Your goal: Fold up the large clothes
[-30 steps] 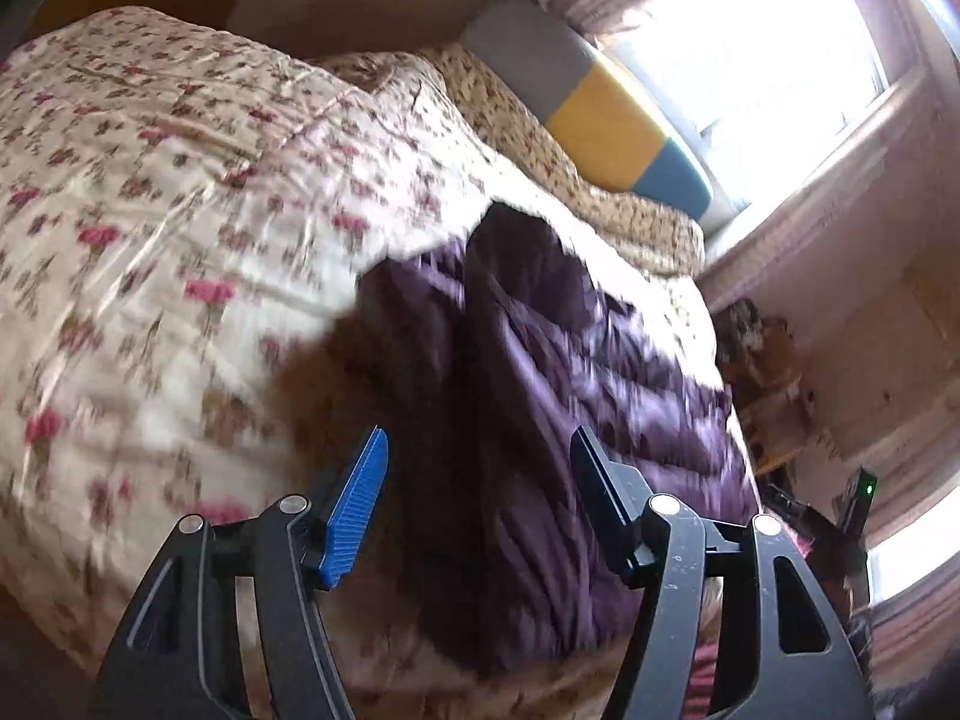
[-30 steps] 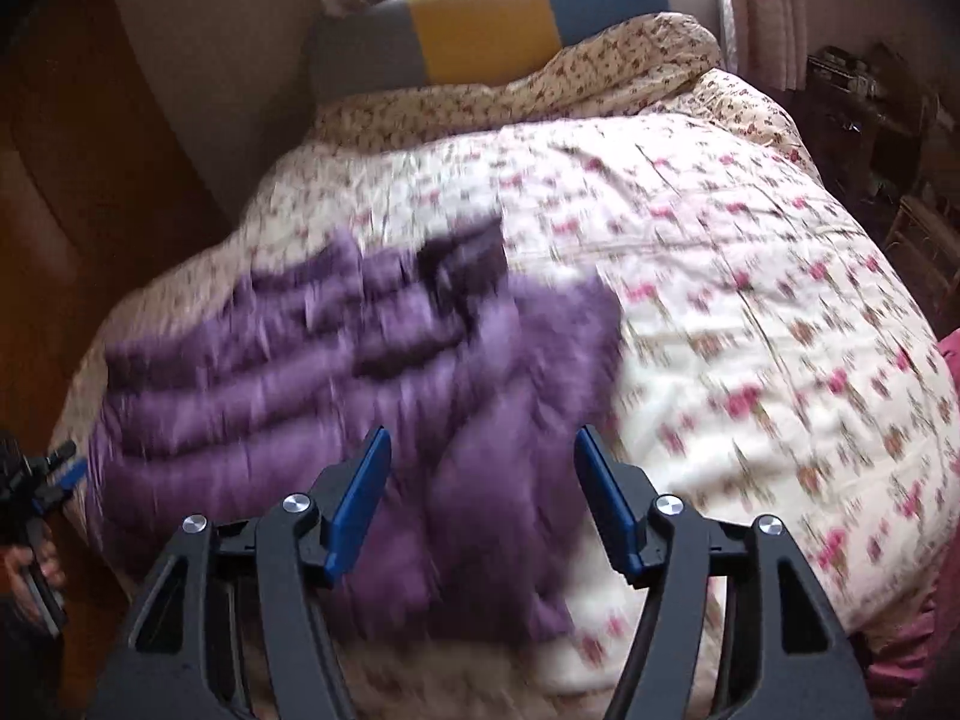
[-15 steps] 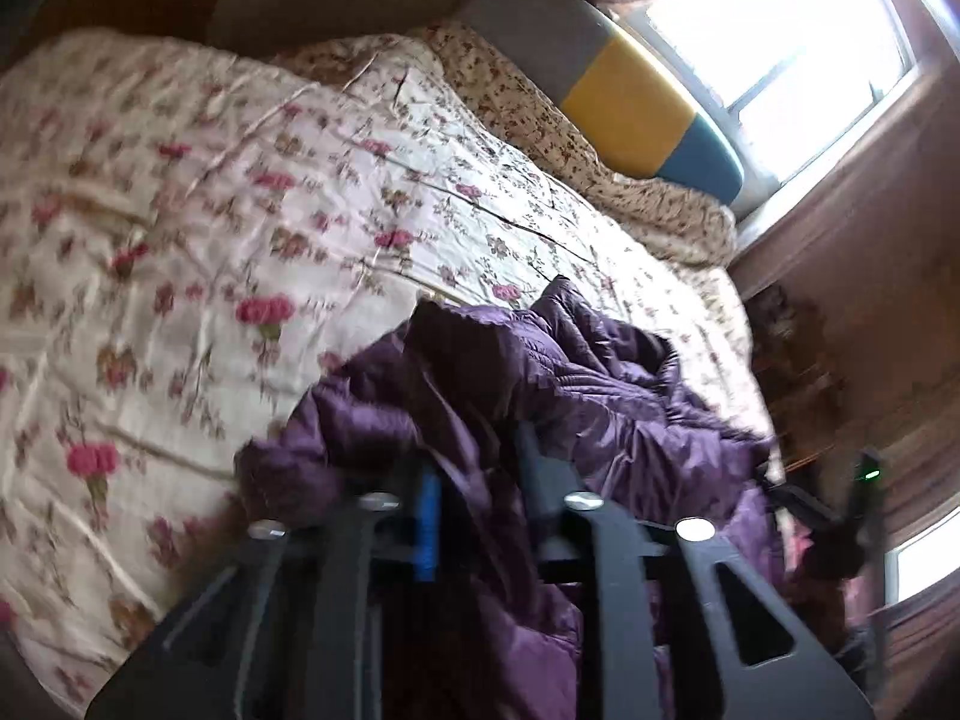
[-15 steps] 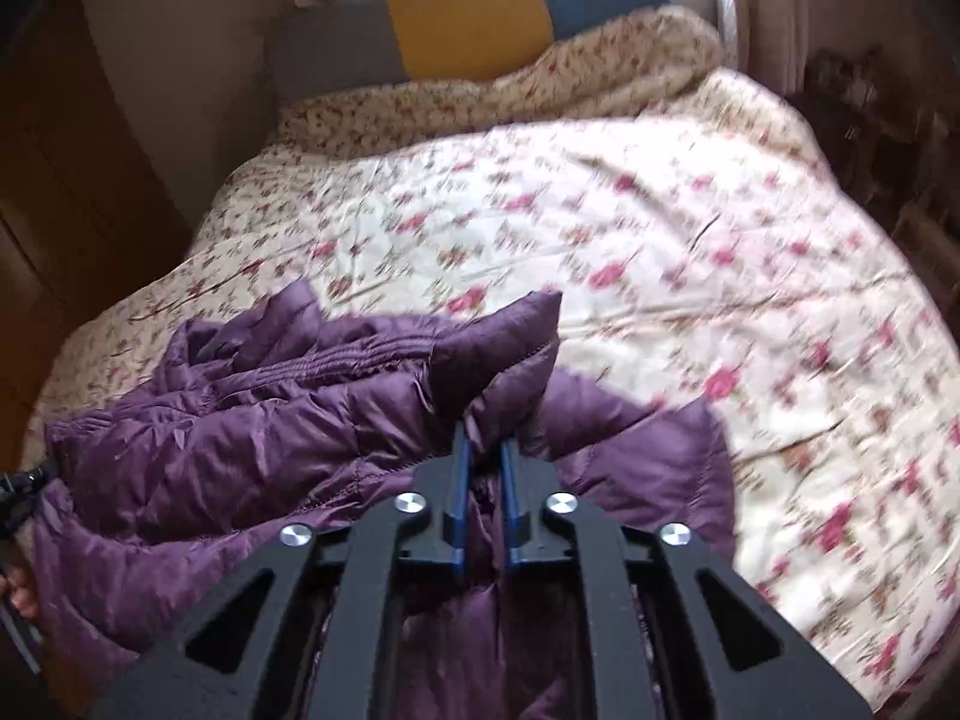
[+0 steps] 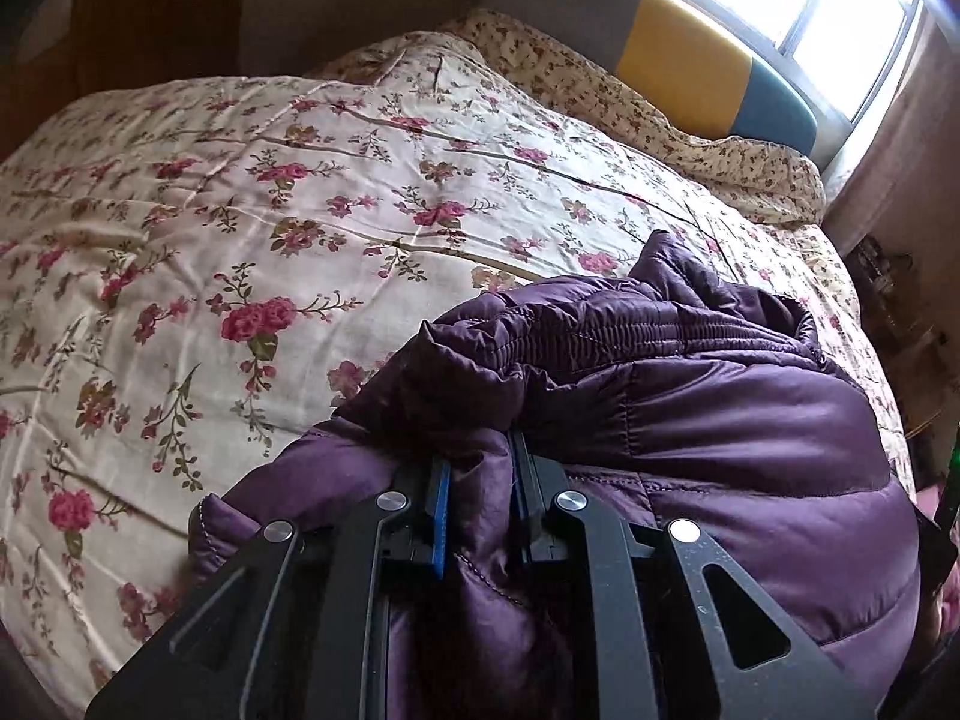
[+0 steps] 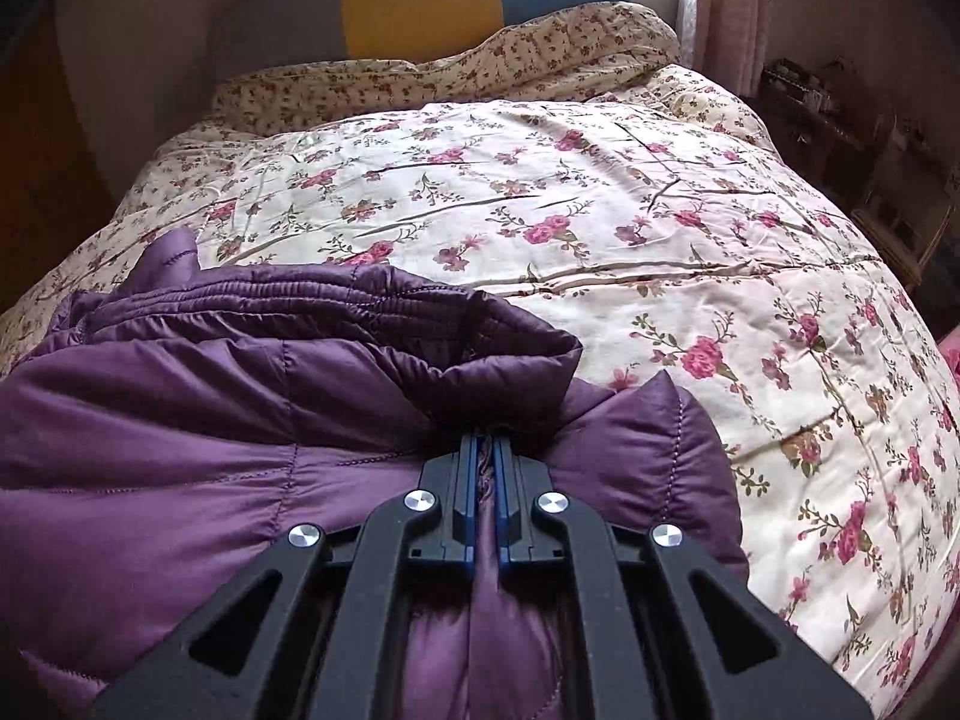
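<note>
Left wrist view. We record the left tool (image 5: 477, 480), black-framed with blue pads, its two fingers drawn close and clamped on a thick fold of the purple quilted puffer jacket (image 5: 720, 414). The fabric bunches up between the fingers and spills over both. The jacket lies crumpled on the near right part of the bed, its gathered stitched band (image 5: 648, 330) running along the top of the heap. Beneath it we note the cream quilted bedspread with pink rose print (image 5: 270, 210), wrinkled, covering the bed to the left and beyond. At the far end sits a cushion or pillow in small-flowered cream fabric (image 5: 630, 102), and behind that a padded headboard in grey, yellow and blue panels (image 5: 678, 66). A bright window (image 5: 840, 6) stands behind the headboard.

Right wrist view. We record the right tool (image 6: 485, 456), same build, its blue pads nearly together and pinching a thin ridge of the jacket (image 6: 180, 420) between them. The jacket fills the near left of the bed; a rolled, puffy edge (image 6: 510, 348) rises just beyond the fingertips. The bedspread (image 6: 660, 228) extends to the right and far side. The headboard (image 6: 420, 0) closes the far end, with a pale curtain (image 6: 726, 6) to its right.
</note>
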